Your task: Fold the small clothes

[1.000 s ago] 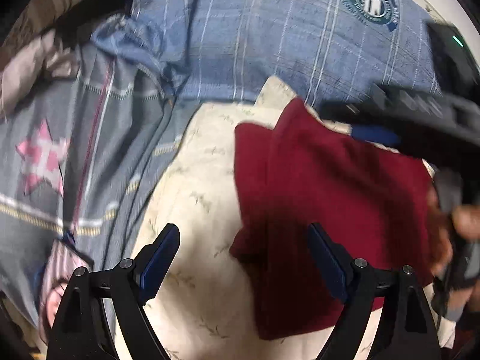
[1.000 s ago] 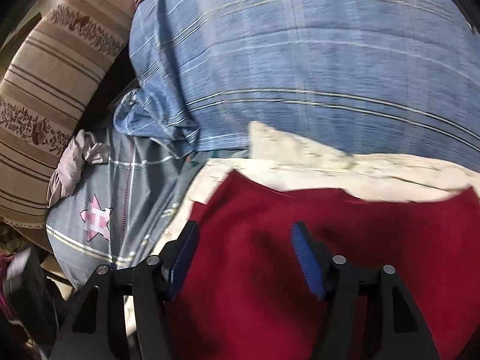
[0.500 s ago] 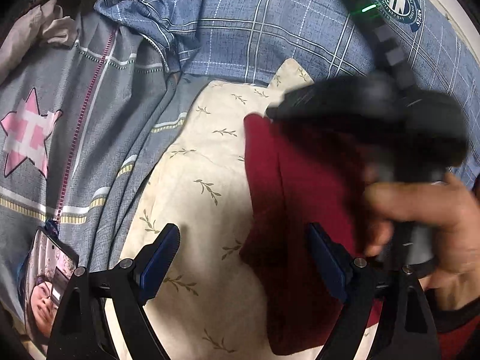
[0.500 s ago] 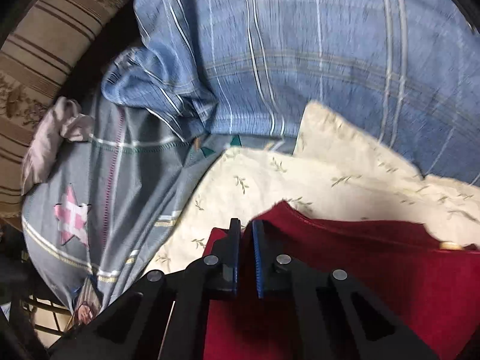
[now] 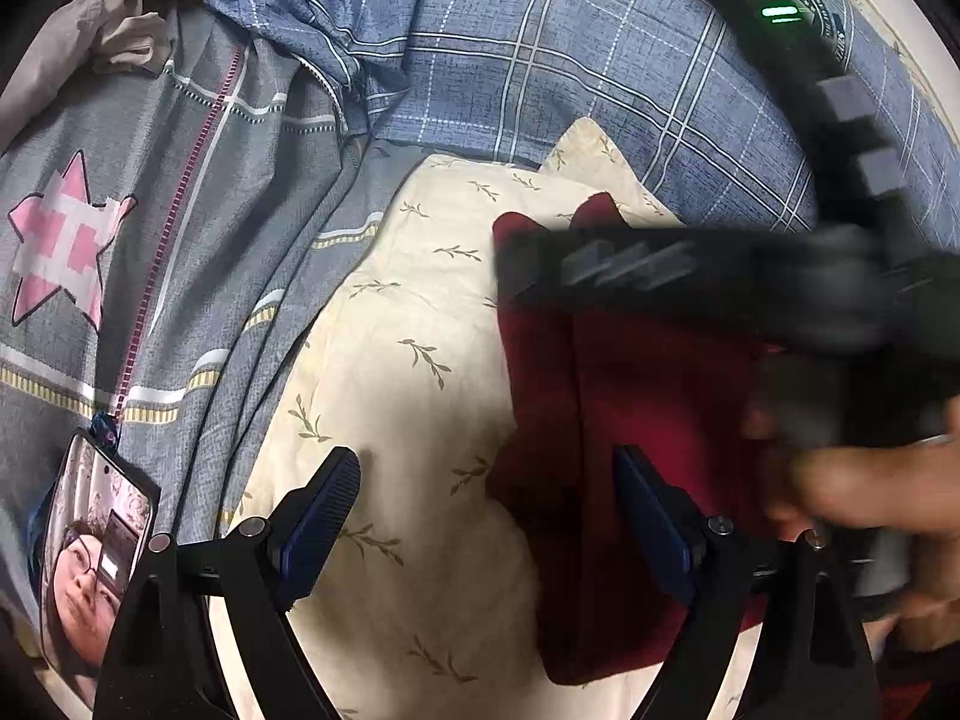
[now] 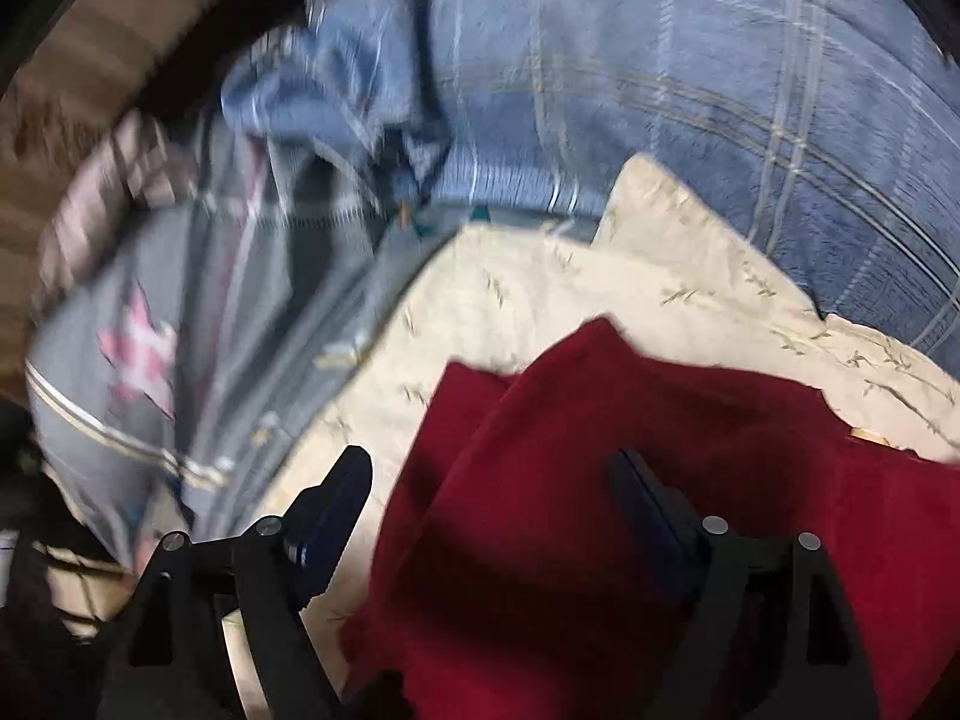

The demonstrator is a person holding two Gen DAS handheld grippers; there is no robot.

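A dark red garment (image 5: pixel 612 420) lies folded on a cream leaf-print cloth (image 5: pixel 408 372); it also shows in the right wrist view (image 6: pixel 600 480). My left gripper (image 5: pixel 486 516) is open and empty, hovering over the garment's left edge. My right gripper (image 6: pixel 492 510) is open and empty above the garment's left part. In the left wrist view the right gripper's black body (image 5: pixel 720 276) and the hand holding it cross over the garment and hide its upper right part.
A blue plaid pillow (image 5: pixel 600 72) lies behind the cream cloth. A grey bedcover with a pink star (image 5: pixel 66 246) spreads to the left. A phone (image 5: pixel 96 546) lies at the lower left. A striped brown cushion (image 6: pixel 90 90) stands at the far left.
My right gripper was shut on the red garment's edge half a second ago and has opened and let go. The right view is blurred from motion. My left gripper stayed open.
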